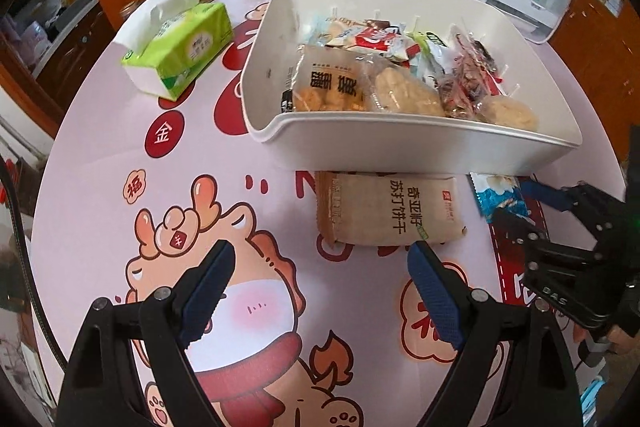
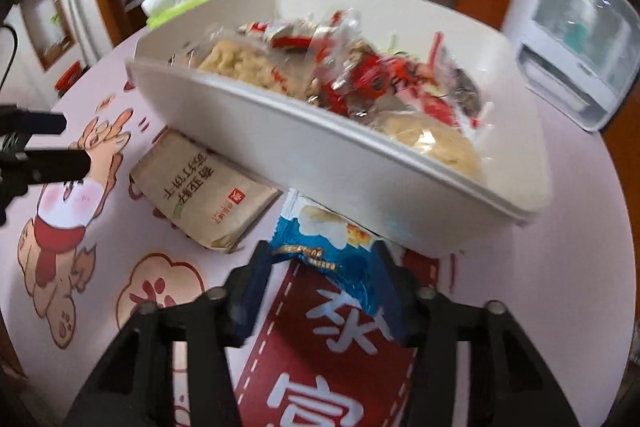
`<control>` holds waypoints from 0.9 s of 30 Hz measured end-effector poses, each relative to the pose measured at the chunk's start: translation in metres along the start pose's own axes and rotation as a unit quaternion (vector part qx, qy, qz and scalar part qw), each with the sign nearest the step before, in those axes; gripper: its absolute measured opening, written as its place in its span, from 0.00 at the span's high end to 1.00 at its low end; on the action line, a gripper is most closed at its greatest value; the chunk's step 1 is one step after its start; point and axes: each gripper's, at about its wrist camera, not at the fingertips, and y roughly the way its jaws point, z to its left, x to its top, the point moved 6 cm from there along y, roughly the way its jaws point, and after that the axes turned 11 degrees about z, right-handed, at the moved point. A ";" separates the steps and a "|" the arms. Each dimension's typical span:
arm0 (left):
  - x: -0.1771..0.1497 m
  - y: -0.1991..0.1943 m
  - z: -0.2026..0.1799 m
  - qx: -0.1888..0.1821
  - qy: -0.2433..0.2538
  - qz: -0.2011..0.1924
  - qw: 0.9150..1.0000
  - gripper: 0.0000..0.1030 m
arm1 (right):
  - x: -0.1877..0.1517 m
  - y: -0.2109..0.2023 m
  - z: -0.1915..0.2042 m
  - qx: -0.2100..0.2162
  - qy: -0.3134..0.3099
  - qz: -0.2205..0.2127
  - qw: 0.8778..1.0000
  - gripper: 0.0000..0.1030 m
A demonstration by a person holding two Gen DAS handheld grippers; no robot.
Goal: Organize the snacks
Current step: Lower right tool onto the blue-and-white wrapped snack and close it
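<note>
The brown cracker packet (image 1: 390,213) printed 苏打饼干 lies on the cartoon tablecloth (image 1: 100,147) against the white snack bin (image 1: 400,147), just ahead of the left gripper (image 1: 320,269), whose jaws gape empty. The right wrist view shows the right gripper (image 2: 324,267), tilted down, pinching the blue snack packet (image 2: 328,239) lying beside the bin. Only the left view shows the green tissue pack (image 1: 180,47).

White bin (image 1: 360,151), brown packet (image 1: 384,215), blue-and-white packet (image 2: 332,243), pink cartoon-printed tablecloth (image 1: 100,155), green tissue pack (image 1: 180,47)
</note>
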 end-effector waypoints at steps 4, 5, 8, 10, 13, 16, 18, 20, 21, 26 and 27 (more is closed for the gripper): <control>-0.001 0.003 0.003 -0.003 -0.015 0.008 1.000 0.15 | 0.008 0.007 -0.001 0.000 -0.006 -0.008 1.000 0.52; -0.002 0.005 0.003 -0.005 -0.020 0.011 1.000 0.15 | 0.009 0.009 0.000 0.008 -0.004 -0.003 1.000 0.51; -0.003 0.008 0.005 -0.009 -0.031 0.016 0.999 0.15 | 0.008 0.010 0.006 0.019 -0.021 -0.001 1.000 0.50; -0.003 0.009 0.005 -0.012 -0.038 0.020 0.999 0.15 | 0.005 0.011 0.011 0.035 -0.036 0.007 0.999 0.50; -0.003 0.011 0.004 -0.017 -0.047 0.023 0.998 0.15 | 0.004 0.011 0.012 0.071 -0.037 0.023 0.997 0.49; -0.002 0.013 0.001 -0.024 -0.054 0.029 0.998 0.15 | 0.002 0.011 0.008 0.105 -0.025 0.037 0.993 0.47; -0.001 0.014 -0.002 -0.027 -0.056 0.031 0.998 0.15 | 0.000 0.011 0.003 0.129 -0.014 0.045 0.991 0.47; 0.000 0.014 -0.006 -0.027 -0.054 0.030 0.998 0.15 | -0.001 0.008 0.000 0.155 -0.011 0.045 0.987 0.43; 0.000 0.013 -0.007 -0.026 -0.053 0.030 0.998 0.15 | -0.001 0.007 0.000 0.161 -0.012 0.043 0.986 0.39; 0.000 0.012 -0.013 -0.026 -0.052 0.030 0.998 0.15 | 0.000 -0.005 0.009 0.152 -0.062 0.027 0.986 0.30; 0.000 0.012 -0.013 -0.027 -0.053 0.031 0.998 0.15 | -0.001 -0.003 0.012 0.140 -0.078 0.030 0.987 0.30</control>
